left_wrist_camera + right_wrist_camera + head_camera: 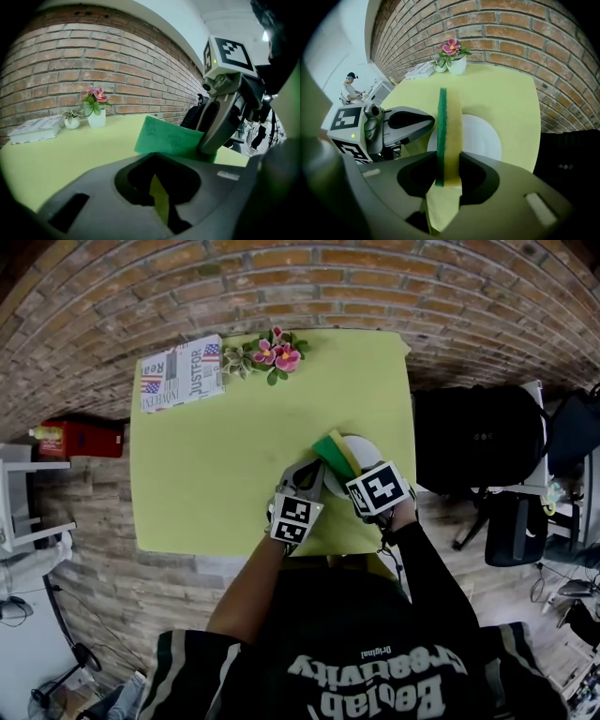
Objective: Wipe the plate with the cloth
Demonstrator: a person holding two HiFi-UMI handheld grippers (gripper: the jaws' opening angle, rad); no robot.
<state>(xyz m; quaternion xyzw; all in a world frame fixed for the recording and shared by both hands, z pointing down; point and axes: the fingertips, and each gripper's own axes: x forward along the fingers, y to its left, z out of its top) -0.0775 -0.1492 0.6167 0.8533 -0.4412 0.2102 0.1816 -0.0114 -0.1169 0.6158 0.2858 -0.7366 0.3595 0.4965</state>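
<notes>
Currently your cloth (450, 117), green on one face and yellow on the other, stands on edge over the white plate (485, 136), clamped in the jaws of your right gripper (449, 176). The left gripper view catches only the cloth's green face, not the plate. Your left gripper (161, 197) holds nothing, its jaws almost together, with its tips just beside the plate's rim. The plate sits near the front right corner of the table (206, 465). Bare tabletop stretches left and ahead to the flowers (272, 354) and the magazine (181, 371).
</notes>
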